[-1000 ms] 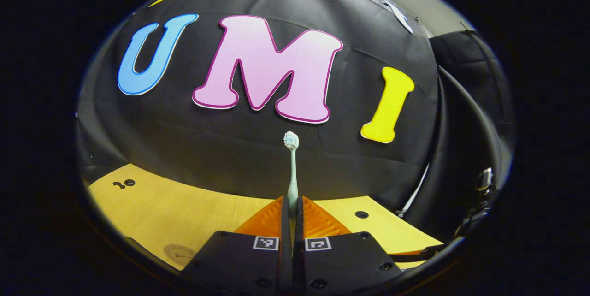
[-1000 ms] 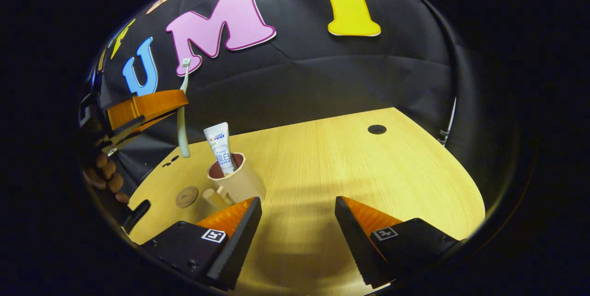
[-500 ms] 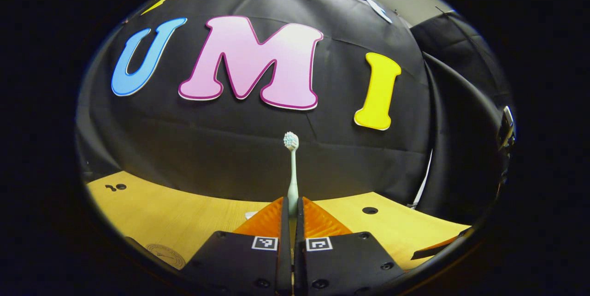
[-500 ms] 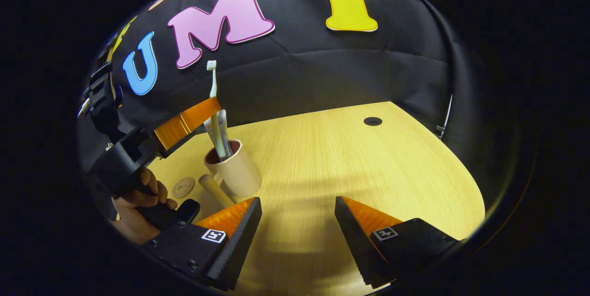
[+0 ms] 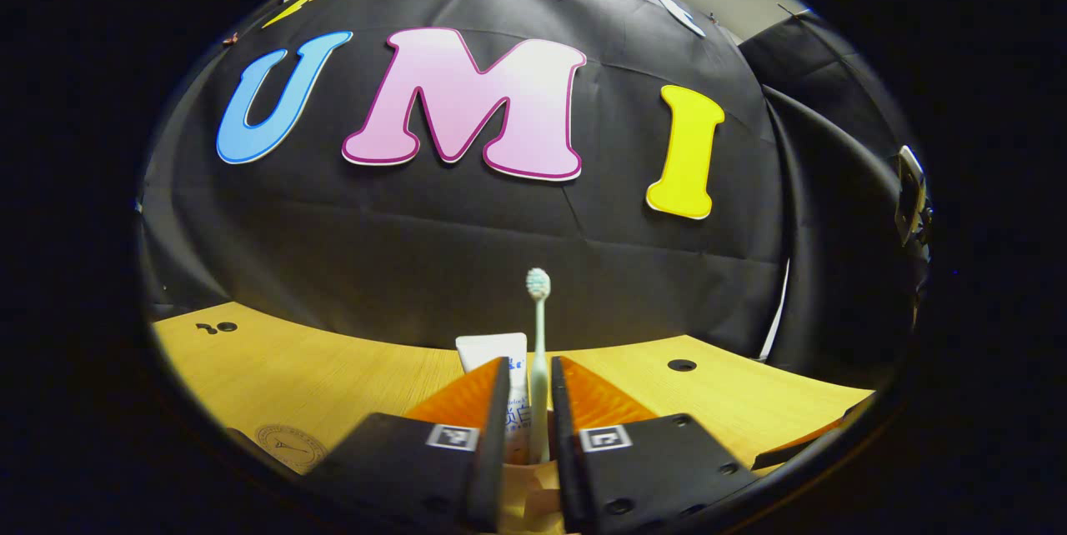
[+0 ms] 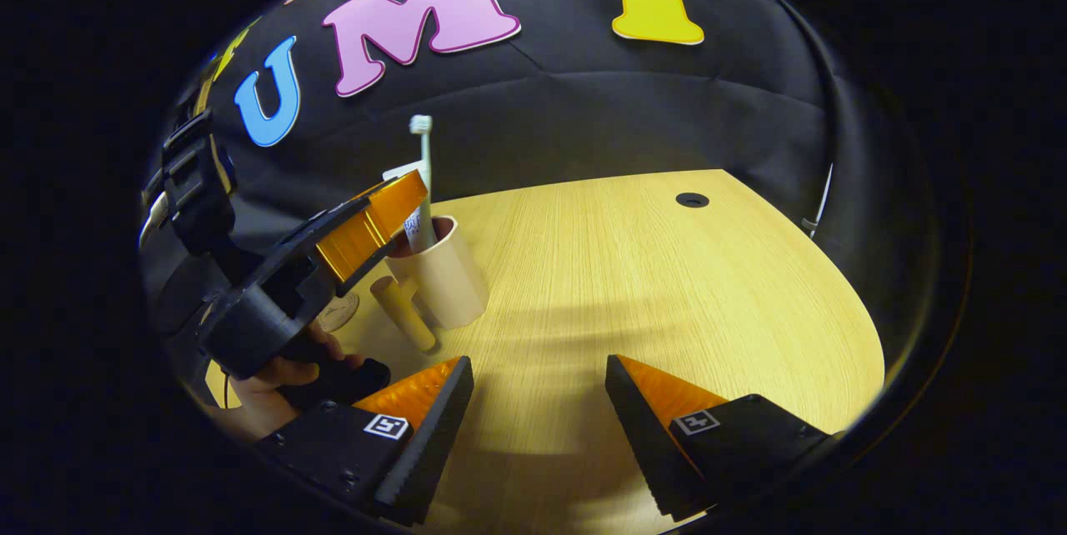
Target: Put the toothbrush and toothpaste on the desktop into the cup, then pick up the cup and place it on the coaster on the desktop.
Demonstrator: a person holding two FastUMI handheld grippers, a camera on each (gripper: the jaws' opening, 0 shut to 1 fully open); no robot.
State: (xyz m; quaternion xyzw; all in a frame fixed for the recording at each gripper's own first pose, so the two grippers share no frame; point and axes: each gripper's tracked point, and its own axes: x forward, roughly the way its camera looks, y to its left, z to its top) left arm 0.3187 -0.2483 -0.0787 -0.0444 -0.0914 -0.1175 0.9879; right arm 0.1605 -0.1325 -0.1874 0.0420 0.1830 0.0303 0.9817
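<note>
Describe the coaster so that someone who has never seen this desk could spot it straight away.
Start from the wooden desktop and find the beige cup that holds the toothbrush and toothpaste. The coaster lies flat on the desk beside that cup, towards the left gripper. It is the one thin round disc there, tan with a faint printed mark, unlike the small dark holes in the desk.

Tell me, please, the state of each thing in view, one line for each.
left gripper: slightly open, fingers on either side of the toothbrush, not pressing it.
right gripper: wide open, empty, above the desktop.
toothbrush: upright in the cup, bristles up.
toothpaste: standing in the cup.
cup: upright on the desktop, beside the coaster, not on it.
coaster: flat, bare where visible.
</note>
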